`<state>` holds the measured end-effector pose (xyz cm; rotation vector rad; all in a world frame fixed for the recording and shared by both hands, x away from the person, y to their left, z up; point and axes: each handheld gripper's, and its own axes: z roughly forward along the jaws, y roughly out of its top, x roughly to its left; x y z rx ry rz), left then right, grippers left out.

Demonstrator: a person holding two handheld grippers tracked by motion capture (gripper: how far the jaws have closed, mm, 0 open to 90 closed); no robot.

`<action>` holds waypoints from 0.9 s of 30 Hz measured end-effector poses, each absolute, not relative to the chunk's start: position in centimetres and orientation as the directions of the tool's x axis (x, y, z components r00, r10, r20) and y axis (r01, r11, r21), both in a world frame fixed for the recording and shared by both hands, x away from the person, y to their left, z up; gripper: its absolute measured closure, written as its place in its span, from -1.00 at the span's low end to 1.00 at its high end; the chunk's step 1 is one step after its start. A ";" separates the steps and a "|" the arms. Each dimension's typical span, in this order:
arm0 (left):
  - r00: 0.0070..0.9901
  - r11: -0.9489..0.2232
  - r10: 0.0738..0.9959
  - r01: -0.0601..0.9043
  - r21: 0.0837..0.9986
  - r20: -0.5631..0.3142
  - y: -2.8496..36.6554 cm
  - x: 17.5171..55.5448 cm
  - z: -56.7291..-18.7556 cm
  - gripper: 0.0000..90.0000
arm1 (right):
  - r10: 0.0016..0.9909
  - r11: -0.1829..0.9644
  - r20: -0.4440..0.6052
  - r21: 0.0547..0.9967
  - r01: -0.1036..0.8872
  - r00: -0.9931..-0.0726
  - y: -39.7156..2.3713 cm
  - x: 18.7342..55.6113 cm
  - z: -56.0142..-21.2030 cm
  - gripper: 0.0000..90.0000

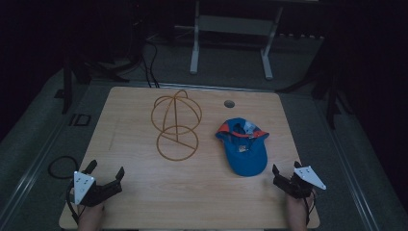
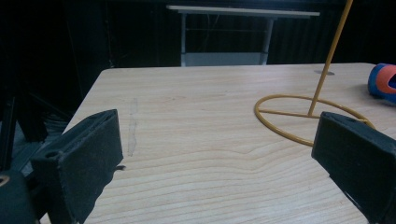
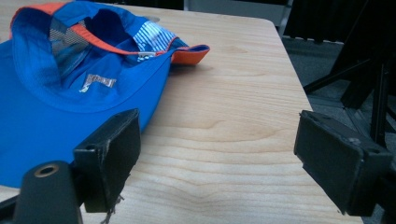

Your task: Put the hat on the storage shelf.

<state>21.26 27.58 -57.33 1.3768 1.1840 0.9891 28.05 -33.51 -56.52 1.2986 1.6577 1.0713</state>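
Nothing is done yet, as I judge it: the table (image 1: 144, 192) bears the stand (image 1: 176, 123) at centre, bare; the cap (image 1: 244, 147) lies right of it, upturned; your left gripper (image 1: 103, 172) and right gripper (image 1: 286, 174) rest near you, jaws apart, empty.

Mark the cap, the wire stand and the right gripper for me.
cap (image 1: 246, 156): high view, on the blue brim.
wire stand (image 1: 177, 143): high view, on the base ring's crossbar.
right gripper (image 1: 285, 172): high view, midway between the open jaw tips.
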 end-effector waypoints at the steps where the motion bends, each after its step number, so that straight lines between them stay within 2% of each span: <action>1: 0.179 0.005 0.983 0.145 0.989 -0.031 27.6 21.3 -57.3 -0.95 | 0.978 0.136 -0.070 0.929 0.344 -0.199 -33.5 28.1 -56.5 -0.67; 6: 0.150 -0.013 0.989 0.147 0.989 -0.010 27.3 21.3 -57.3 -0.95 | 0.969 0.140 -0.054 0.925 0.352 -0.242 -33.5 28.2 -56.5 -0.67; 9: 0.130 0.010 0.991 0.155 0.988 -0.031 27.1 21.4 -57.3 -0.95 | 0.966 0.134 -0.039 0.922 0.364 -0.255 -33.5 28.3 -56.5 -0.67; 12: 0.143 -0.003 0.990 0.162 0.987 -0.021 27.0 21.4 -57.2 -0.95 | 0.962 0.154 -0.058 0.921 0.358 -0.266 -33.3 28.4 -56.2 -0.67; 16: 0.143 -0.010 0.990 0.154 0.988 -0.013 26.8 21.3 -57.0 -0.95 | 0.959 0.122 -0.007 0.913 0.390 -0.284 -33.2 28.7 -55.7 -0.67; 20: 0.100 0.020 0.994 0.200 0.980 -0.040 26.5 21.2 -56.6 -0.95 | 0.954 0.175 -0.051 0.895 0.411 -0.294 -32.7 29.4 -55.3 -0.67; 22: 0.104 0.024 0.994 0.200 0.980 -0.045 26.4 21.0 -56.4 -0.95 | 0.954 0.164 -0.036 0.894 0.417 -0.298 -32.6 29.6 -54.9 -0.67; 27: 0.153 -0.041 0.988 0.208 0.977 0.009 25.9 20.8 -56.2 -0.95 | 0.942 0.190 -0.050 0.893 0.408 -0.331 -32.0 30.2 -53.5 -0.68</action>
